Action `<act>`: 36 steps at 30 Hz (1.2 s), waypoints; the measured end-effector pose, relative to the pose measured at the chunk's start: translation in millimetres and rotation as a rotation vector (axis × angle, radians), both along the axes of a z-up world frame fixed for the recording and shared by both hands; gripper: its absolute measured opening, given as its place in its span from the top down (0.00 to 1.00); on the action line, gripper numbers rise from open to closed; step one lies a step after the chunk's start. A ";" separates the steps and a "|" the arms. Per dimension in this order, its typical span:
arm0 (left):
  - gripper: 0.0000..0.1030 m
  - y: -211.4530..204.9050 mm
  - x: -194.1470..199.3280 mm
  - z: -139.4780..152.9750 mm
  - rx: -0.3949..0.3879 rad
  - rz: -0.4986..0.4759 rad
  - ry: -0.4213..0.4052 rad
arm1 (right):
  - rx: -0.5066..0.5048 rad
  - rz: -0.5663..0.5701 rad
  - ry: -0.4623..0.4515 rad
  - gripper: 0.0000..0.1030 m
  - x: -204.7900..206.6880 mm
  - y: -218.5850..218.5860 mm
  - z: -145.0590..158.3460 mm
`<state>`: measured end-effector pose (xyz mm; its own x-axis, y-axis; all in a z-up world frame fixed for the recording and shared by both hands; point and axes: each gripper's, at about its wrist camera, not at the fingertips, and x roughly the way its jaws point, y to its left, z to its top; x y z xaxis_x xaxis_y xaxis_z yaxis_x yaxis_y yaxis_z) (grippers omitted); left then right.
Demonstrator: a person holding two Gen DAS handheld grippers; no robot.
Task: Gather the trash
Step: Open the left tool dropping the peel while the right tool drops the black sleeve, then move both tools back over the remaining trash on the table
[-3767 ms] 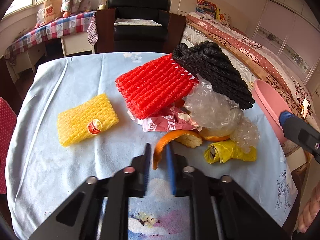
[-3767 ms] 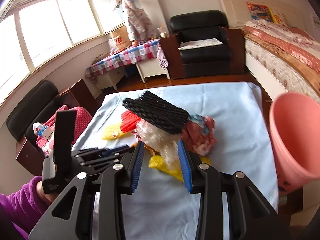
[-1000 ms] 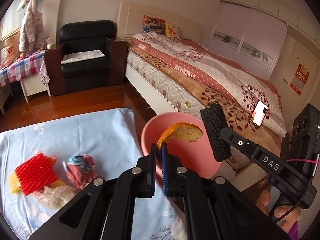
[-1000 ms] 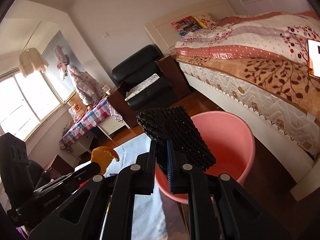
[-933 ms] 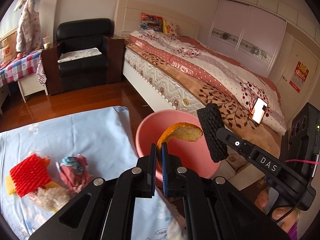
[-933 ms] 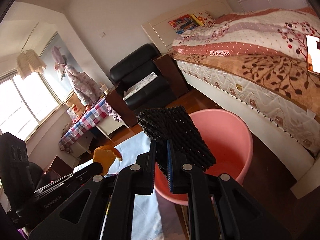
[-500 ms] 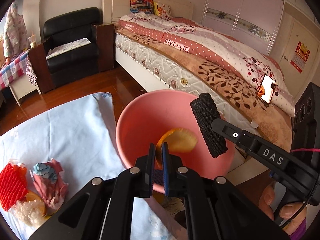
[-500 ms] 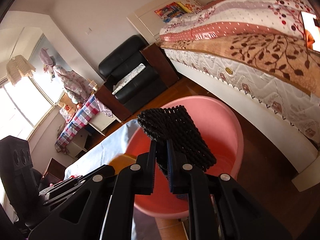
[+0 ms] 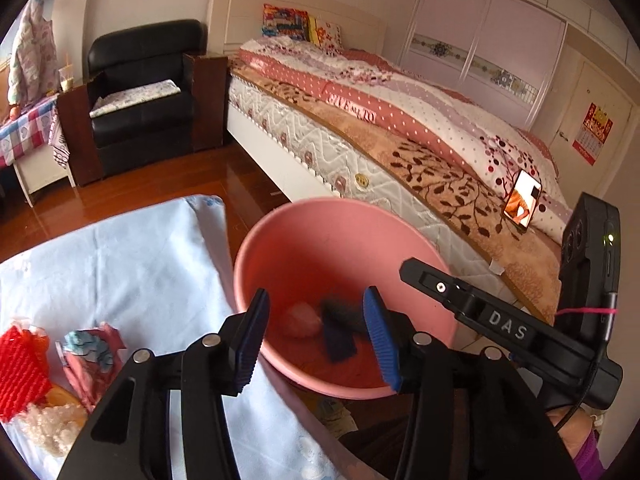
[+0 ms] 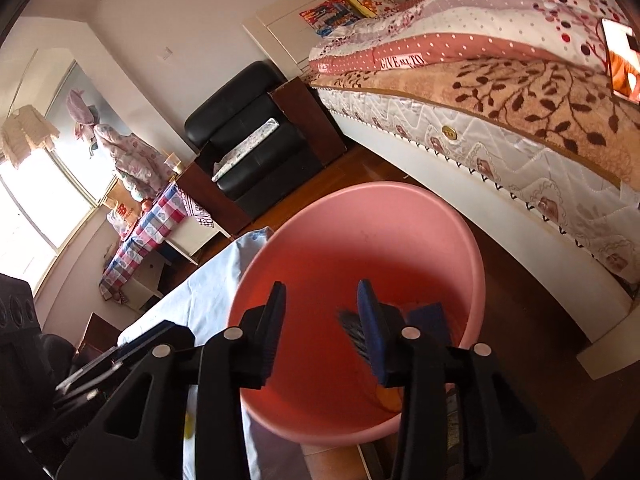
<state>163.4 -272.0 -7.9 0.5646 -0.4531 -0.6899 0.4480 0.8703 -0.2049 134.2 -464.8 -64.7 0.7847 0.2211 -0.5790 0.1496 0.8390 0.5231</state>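
Note:
A pink plastic bin (image 9: 280, 236) stands beside the table; it also shows in the right wrist view (image 10: 400, 208). My left gripper (image 9: 316, 336) is open and empty over the bin. My right gripper (image 10: 322, 328) is open and empty over the bin too. The orange peel (image 9: 300, 320) and the black foam net (image 9: 340, 312) lie blurred inside the bin; the net also shows in the right wrist view (image 10: 352, 332). A red foam net (image 9: 20, 368), a red-and-white wrapper (image 9: 92, 360) and clear bubble wrap (image 9: 52, 424) lie on the table.
The table has a light blue cloth (image 9: 120, 264). A bed (image 9: 400, 128) runs behind the bin with a phone (image 9: 522, 202) on it. A black armchair (image 9: 140, 92) stands at the back. The floor is wood.
Both grippers have opened. The orange peel left my left gripper and the black foam net left my right gripper, and both now lie in the pink bin.

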 end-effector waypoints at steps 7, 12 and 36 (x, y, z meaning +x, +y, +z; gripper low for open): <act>0.53 36.1 -20.3 24.3 -0.008 0.071 -0.045 | -0.072 0.049 -0.073 0.63 -23.2 37.8 32.7; 0.53 72.8 -39.7 42.2 -0.024 0.135 -0.084 | -0.136 0.083 -0.109 0.63 -40.0 76.5 54.3; 0.53 332.6 -100.3 42.7 0.007 0.508 -0.149 | -0.173 0.288 -0.076 0.63 -57.0 214.5 38.4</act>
<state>63.1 60.6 34.8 0.8036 -0.0928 -0.5878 -0.0064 0.9864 -0.1645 77.2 -250.3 -26.3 0.7467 0.3434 -0.5697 -0.1402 0.9184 0.3699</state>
